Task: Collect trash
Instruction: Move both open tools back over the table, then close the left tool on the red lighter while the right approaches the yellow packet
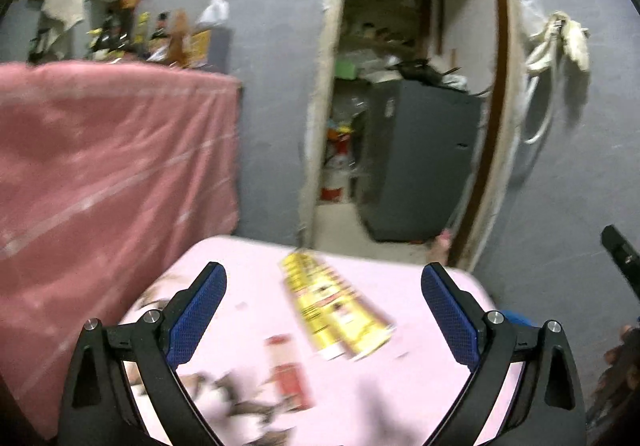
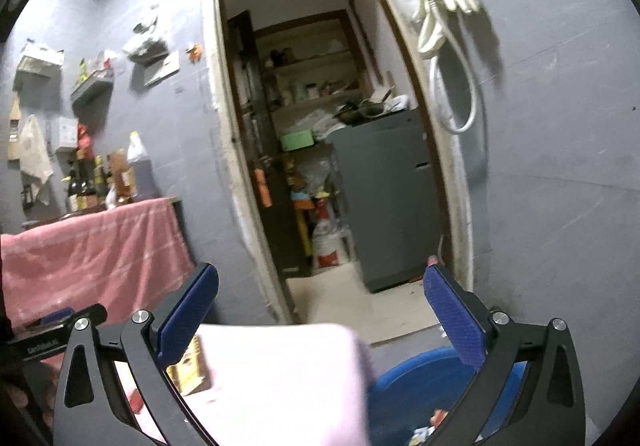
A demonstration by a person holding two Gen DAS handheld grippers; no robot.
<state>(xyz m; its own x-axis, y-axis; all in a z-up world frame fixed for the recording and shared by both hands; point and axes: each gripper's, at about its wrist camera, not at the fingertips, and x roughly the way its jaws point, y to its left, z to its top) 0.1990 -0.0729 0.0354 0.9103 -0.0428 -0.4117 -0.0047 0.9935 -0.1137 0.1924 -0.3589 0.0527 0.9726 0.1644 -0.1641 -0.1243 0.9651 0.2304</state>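
Observation:
A yellow wrapper (image 1: 336, 310) lies on the pink table (image 1: 420, 294), between my open left gripper's (image 1: 322, 278) blue fingers and a little beyond them. A red wrapper (image 1: 286, 370) lies nearer, with dark scraps (image 1: 236, 398) to its left. In the right wrist view the same pink table (image 2: 288, 374) is below, with a yellow-brown packet (image 2: 190, 366) behind the left finger. My right gripper (image 2: 320, 278) is open and empty, above the table's edge. A blue bin (image 2: 416, 378) with trash inside stands right of the table.
A pink cloth (image 1: 100, 174) covers a counter on the left, with bottles (image 2: 104, 174) on top. A doorway (image 2: 320, 126) ahead opens on a storeroom with a grey cabinet (image 2: 384, 198). A white hose (image 2: 444, 30) hangs on the wall at right.

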